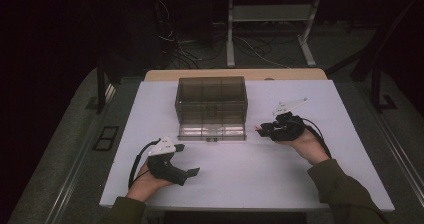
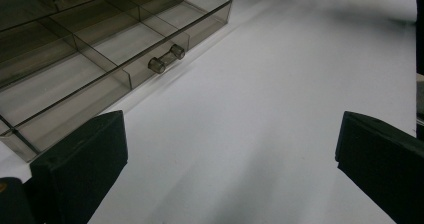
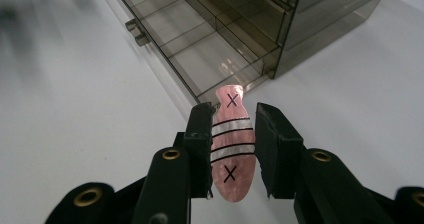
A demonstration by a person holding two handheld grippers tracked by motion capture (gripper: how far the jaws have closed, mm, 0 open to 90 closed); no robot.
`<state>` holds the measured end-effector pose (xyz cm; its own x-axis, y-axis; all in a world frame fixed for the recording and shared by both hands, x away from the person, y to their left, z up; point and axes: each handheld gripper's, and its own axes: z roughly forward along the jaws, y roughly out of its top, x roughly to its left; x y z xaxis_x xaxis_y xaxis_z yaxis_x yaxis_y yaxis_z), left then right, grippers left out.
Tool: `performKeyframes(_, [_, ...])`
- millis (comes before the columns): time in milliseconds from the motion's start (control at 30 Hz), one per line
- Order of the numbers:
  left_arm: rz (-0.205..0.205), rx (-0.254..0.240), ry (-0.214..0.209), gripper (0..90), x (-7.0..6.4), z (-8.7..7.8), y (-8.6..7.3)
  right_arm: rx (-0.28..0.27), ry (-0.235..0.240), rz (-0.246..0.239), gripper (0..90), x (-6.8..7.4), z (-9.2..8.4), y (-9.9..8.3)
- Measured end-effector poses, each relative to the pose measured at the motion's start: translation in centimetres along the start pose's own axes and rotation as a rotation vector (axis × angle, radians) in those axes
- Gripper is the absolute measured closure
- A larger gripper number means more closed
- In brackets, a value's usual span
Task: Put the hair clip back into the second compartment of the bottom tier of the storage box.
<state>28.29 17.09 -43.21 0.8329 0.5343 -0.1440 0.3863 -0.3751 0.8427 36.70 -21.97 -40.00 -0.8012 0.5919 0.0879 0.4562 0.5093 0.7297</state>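
Pink fish-shaped piece (image 3: 230, 146) clamped in right gripper (image 3: 231, 149), long axis along jaws | left gripper (image 2: 225, 169) released

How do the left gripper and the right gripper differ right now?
The left gripper has its jaws spread wide with nothing between them; the right gripper is shut on a pink fish-shaped piece. The left sits nearer the person, the right beside the smoky drawer box. Both are black and hand-held.

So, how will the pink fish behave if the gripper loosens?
The fish looks thin, glossy and stiff, so it probably slips easily. Held on edge by the right gripper, it would likely fall flat, not roll.
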Motion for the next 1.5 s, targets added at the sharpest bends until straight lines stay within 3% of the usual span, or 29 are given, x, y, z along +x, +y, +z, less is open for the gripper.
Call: performKeyframes(1500, [0.001, 0.001, -0.005, 0.0, 0.0, 0.0, -0.1, -0.032, 0.090, -0.074, 67.7, 2.7, 5.4, 5.7])
